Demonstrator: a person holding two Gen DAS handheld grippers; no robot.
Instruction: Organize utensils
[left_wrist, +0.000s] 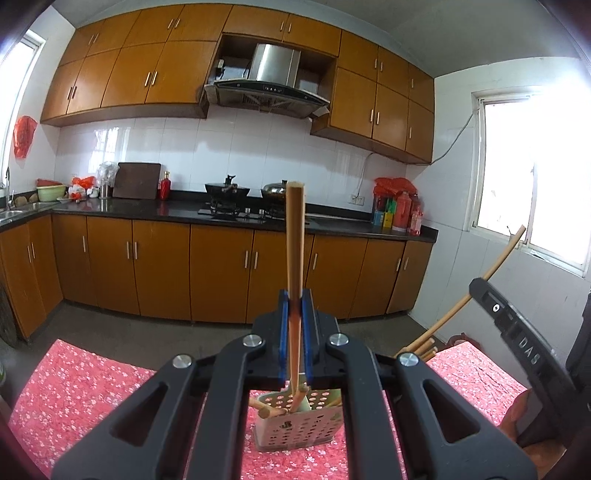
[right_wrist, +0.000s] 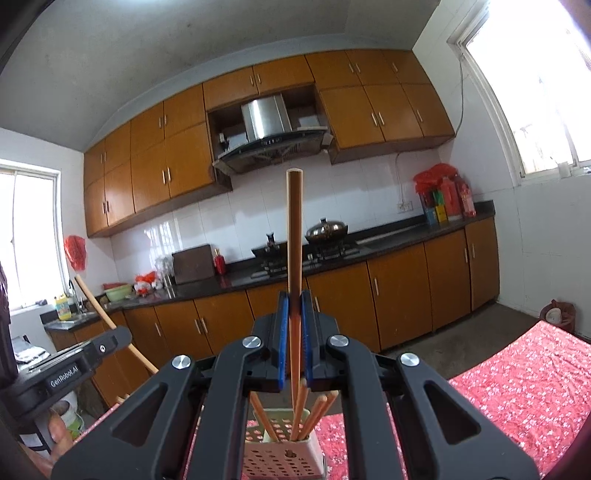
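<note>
My left gripper (left_wrist: 294, 301) is shut on a wooden chopstick (left_wrist: 295, 236) that stands upright, its lower end over a perforated beige utensil holder (left_wrist: 295, 430) on the red floral tablecloth (left_wrist: 85, 384). Several chopsticks lie in that holder. My right gripper (right_wrist: 294, 301) is shut on another upright wooden chopstick (right_wrist: 294, 236), its lower end reaching into the holder (right_wrist: 284, 456) among several chopsticks. The right gripper with its chopstick shows at the right of the left wrist view (left_wrist: 517, 332). The left gripper shows at the lower left of the right wrist view (right_wrist: 70, 365).
A kitchen counter (left_wrist: 184, 210) with a gas stove, pots (left_wrist: 227, 190), bottles (left_wrist: 399, 210) and a sink runs along the far wall. Brown cabinets stand above and below. Windows lie at both sides. The table's far edge drops to the grey floor (left_wrist: 147, 325).
</note>
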